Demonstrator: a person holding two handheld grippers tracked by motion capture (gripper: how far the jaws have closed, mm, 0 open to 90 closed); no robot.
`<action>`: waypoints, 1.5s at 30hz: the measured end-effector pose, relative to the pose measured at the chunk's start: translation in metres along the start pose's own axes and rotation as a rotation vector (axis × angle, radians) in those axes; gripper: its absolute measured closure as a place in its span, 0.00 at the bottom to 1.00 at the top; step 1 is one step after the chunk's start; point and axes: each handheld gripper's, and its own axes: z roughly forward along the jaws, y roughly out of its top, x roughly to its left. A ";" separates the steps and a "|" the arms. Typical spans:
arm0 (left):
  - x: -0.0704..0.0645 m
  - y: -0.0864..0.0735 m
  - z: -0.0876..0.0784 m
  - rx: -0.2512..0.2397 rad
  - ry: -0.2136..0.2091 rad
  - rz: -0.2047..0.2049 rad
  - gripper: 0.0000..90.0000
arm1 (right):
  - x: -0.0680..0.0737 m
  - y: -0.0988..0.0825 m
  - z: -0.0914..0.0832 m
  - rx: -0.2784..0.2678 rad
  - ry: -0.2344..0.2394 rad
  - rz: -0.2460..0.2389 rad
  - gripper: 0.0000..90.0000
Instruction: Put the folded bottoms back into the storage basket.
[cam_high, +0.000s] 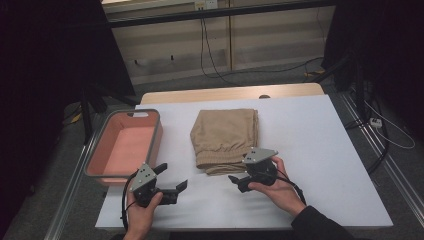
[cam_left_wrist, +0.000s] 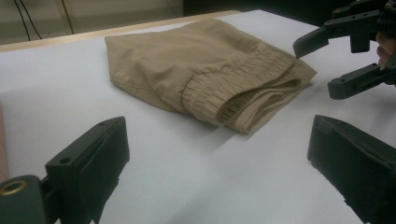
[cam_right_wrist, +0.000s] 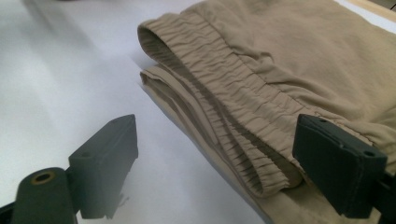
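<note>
A folded tan garment (cam_high: 225, 135) with an elastic waistband lies in the middle of the white table (cam_high: 315, 150), waistband toward me. My right gripper (cam_high: 240, 170) sits at the garment's near right corner, pointing left. In the right gripper view its jaws (cam_right_wrist: 215, 130) stand open, one over the bare table and one over the cloth, with the waistband edge (cam_right_wrist: 233, 135) between them and untouched. My left gripper (cam_high: 173, 176) rests near the table's front left, open and empty. The left gripper view looks past its jaws (cam_left_wrist: 217, 135) at the garment (cam_left_wrist: 201, 70) and the right gripper (cam_left_wrist: 317, 67).
A pink bin (cam_high: 125, 147) with a grey rim stands at the table's left edge, just beyond my left gripper. Cables (cam_high: 210, 60) trail on the floor behind the table. Dark stands flank both sides.
</note>
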 end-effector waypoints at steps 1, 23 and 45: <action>0.000 0.000 0.000 0.001 -0.001 -0.002 0.06 | 0.000 0.001 0.002 0.011 -0.002 -0.005 0.15; -0.001 -0.001 0.002 0.021 -0.012 0.007 0.06 | -0.016 0.036 0.035 0.172 0.104 -0.213 0.39; -0.001 -0.002 0.004 0.038 -0.019 0.008 0.06 | -0.010 0.026 0.049 0.267 0.141 -0.363 0.48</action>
